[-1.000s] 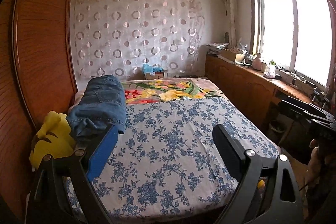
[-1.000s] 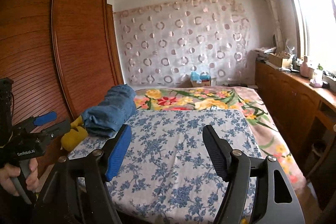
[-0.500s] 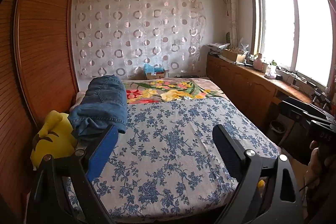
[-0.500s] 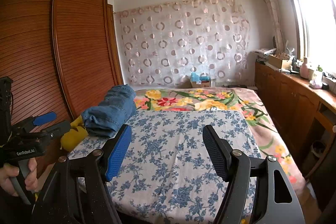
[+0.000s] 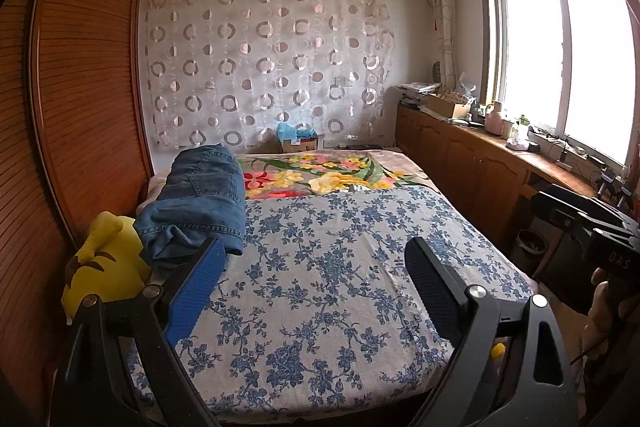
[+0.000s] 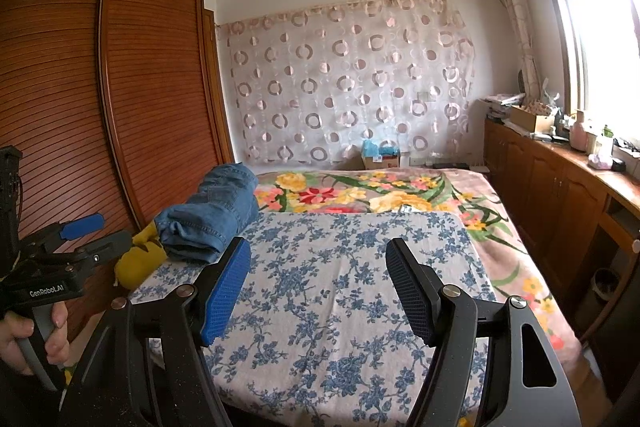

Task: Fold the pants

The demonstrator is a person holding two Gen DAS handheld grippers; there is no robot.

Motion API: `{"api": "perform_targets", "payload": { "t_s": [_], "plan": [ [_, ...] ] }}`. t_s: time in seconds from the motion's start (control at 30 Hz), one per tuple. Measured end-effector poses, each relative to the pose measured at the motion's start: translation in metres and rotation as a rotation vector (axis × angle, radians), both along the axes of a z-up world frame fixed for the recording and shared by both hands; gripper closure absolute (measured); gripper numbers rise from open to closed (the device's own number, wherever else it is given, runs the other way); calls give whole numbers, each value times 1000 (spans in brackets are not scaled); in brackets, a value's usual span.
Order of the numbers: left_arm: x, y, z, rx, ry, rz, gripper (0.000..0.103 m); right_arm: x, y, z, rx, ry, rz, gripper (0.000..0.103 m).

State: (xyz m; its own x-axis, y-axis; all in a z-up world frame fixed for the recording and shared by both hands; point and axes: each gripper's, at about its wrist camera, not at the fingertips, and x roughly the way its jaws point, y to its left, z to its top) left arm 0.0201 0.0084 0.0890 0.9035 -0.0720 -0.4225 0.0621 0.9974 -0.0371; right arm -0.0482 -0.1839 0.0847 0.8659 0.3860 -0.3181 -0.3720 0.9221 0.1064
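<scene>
A: Over by the wardrobe (image 6: 120, 99), along the bed's left edge, lie the jeans (image 5: 200, 199). Do you see them from both cameras?

B: Yes. They sit in a bundle, several layers deep, partly on the toy (image 5: 104, 267), a yellow one at the near end. Their long axis runs away from us, toward the curtain (image 5: 260, 67).

A: Folded, then?

B: I can't settle that. The stack looks doubled over, with hems bunched at the near end, so it could be a finished fold set aside, or a rough heap waiting to be spread on the sheet (image 5: 320, 267). Both fit.

A: Where are the grippers?

B: Both hang above the foot of the bed, pointing up its length. The left gripper (image 5: 316, 287) has its jaws wide apart, nothing between them. The right gripper (image 6: 318, 287) is the same: jaws spread, holding nothing.

A: Which is nearer the jeans?

B: The left, I judge. In its view the near hems lie just past its left finger, ahead and to the left. From the right gripper they lie further off, forward and well left, beyond the left one, which shows at the edge of that view.

A: So any reach goes left and forward.

B: Yes, and the near end comes first.
</scene>
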Motion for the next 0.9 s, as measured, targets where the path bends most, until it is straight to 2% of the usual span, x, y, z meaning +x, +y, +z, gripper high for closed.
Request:
{"api": "perform_targets", "payload": {
  "t_s": [0.9],
  "plan": [
    [0, 5, -1, -4, 1, 3, 11, -4, 1, 6, 1, -5, -3, 31]
  ]
}}
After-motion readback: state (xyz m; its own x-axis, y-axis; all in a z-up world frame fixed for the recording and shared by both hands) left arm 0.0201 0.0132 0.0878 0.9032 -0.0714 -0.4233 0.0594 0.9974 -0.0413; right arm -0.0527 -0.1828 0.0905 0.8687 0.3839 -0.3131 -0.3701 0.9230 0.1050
